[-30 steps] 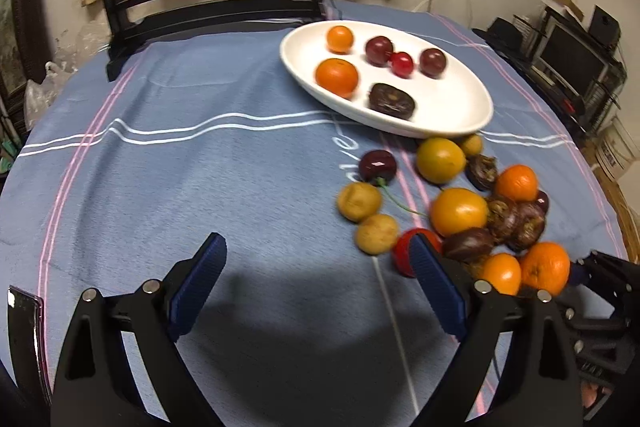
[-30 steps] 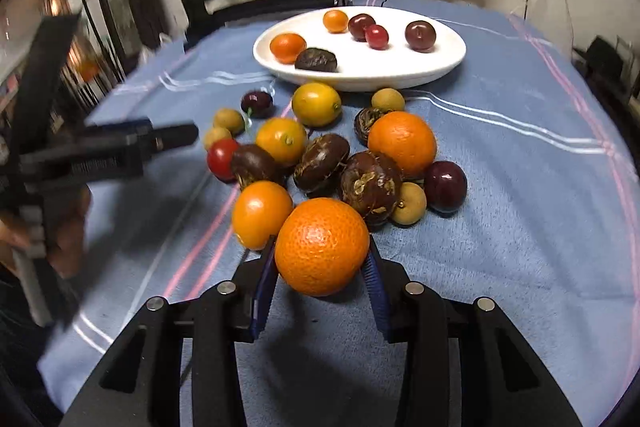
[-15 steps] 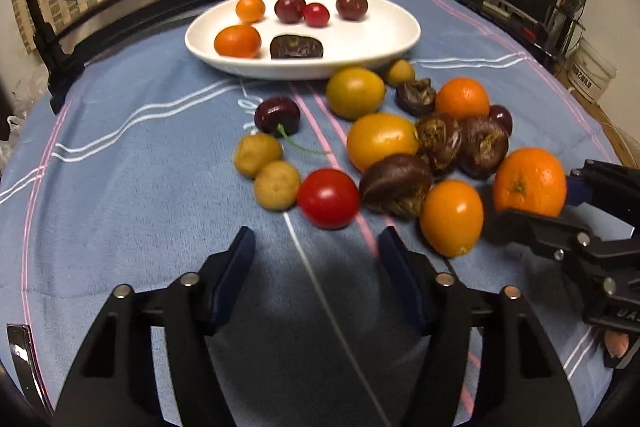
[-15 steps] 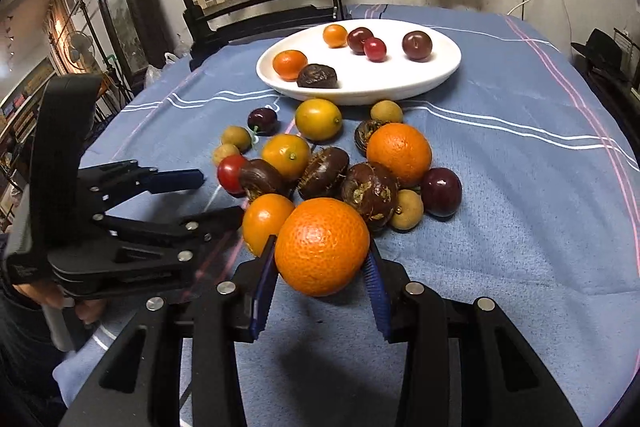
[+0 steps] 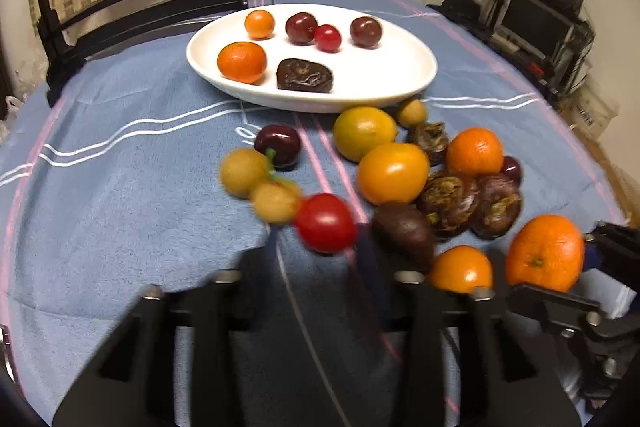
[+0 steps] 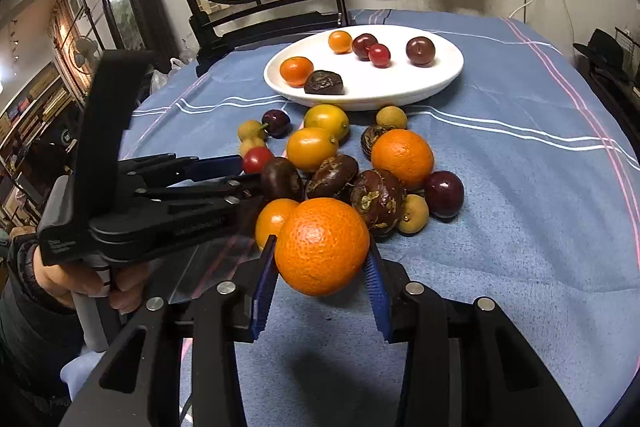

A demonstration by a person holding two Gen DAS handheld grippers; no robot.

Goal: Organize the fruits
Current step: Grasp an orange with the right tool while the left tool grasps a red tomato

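— What was I holding?
— I had a big orange (image 6: 322,246) pinched between my right gripper's (image 6: 320,291) blue pads, lifted off the cloth.
— And the rest?
— Six fruits lay on the white plate (image 6: 404,91); the others sat heaped just in front of it.

dim warm indoor light | fisheye-bent edges | left view foreground motion-blurred | soft shadows
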